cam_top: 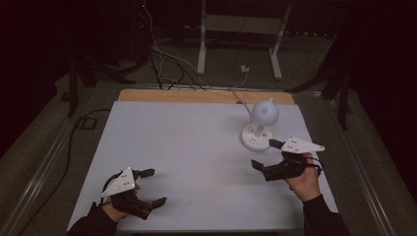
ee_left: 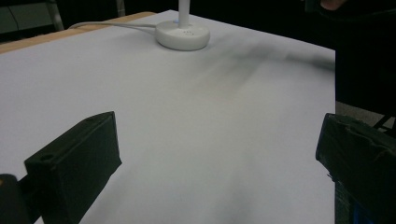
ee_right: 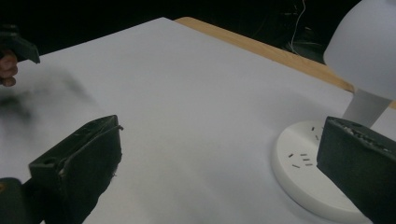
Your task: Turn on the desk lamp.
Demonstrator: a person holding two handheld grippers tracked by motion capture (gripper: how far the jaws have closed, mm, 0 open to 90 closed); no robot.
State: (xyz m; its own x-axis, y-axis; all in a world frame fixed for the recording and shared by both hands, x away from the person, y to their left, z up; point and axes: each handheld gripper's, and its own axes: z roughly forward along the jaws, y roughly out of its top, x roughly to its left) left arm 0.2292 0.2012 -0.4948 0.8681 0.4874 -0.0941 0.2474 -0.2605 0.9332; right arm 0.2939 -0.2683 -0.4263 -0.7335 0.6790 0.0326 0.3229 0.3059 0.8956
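Observation:
A white desk lamp (cam_top: 260, 123) with a round shade and a flat round base stands at the right of the white table top (cam_top: 187, 147). Its base (ee_left: 182, 35) lies far ahead in the left gripper view. In the right gripper view the lamp base (ee_right: 303, 172) sits close by the right jaw, under the shade (ee_right: 364, 46). My left gripper (cam_top: 152, 187) rests open near the front left edge, with nothing between the jaws. My right gripper (cam_top: 265, 153) is open just in front of the lamp base and holds nothing.
The lamp's white cord (cam_top: 238, 96) runs back over the wooden table edge (cam_top: 196, 96) to cables on the floor. A white frame stand (cam_top: 241, 34) is behind the table. Dark floor lies on both sides.

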